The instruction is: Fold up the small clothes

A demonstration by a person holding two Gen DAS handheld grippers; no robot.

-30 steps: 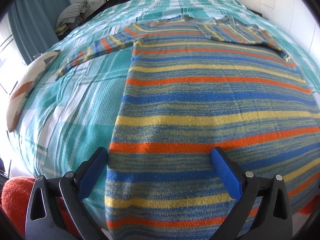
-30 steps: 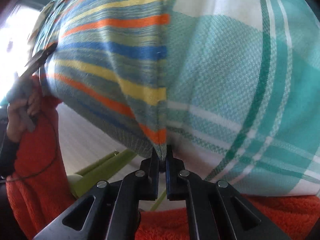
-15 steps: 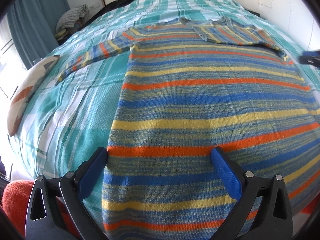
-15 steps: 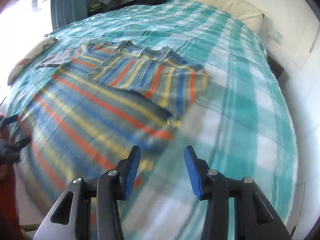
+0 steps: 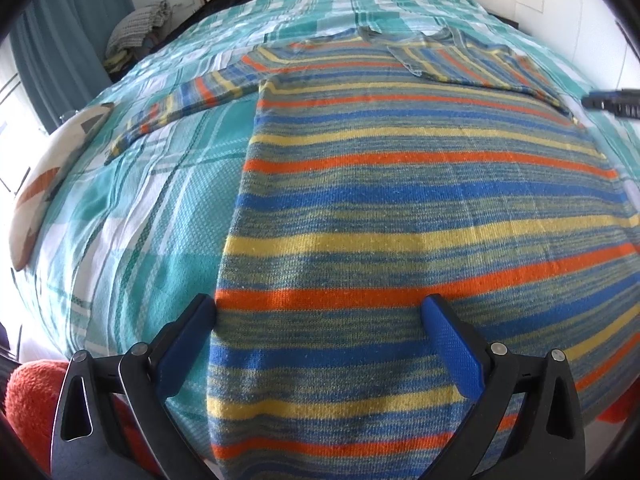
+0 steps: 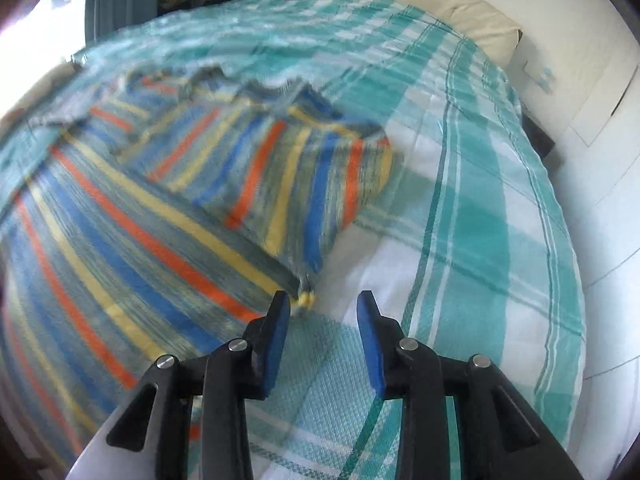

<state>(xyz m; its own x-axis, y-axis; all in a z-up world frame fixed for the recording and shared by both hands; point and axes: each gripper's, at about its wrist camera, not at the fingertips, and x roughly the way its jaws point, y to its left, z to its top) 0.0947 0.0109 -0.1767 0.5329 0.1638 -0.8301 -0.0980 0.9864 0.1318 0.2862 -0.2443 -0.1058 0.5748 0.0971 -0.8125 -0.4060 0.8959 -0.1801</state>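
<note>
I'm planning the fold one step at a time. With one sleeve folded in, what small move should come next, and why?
Probably the left gripper, jaws wide open over the striped sweater, should reach for the other sleeve, which lies stretched out on the bedspread. The right gripper holds nothing.

Left gripper (image 5: 320, 316) gaping; right gripper (image 6: 323, 312) narrowing, nothing between.

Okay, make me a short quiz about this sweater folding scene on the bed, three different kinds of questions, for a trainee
1. True or false: the right gripper is clamped on the striped sweater.
2. Which sleeve is already folded onto the sweater's body? A) the one near the right gripper B) the one toward the window side
3. Fill in: the sweater lies on a teal and white ____ bedspread.

Key: 1 false, its jaws stand apart with nothing between them; 2 A; 3 plaid.
</note>
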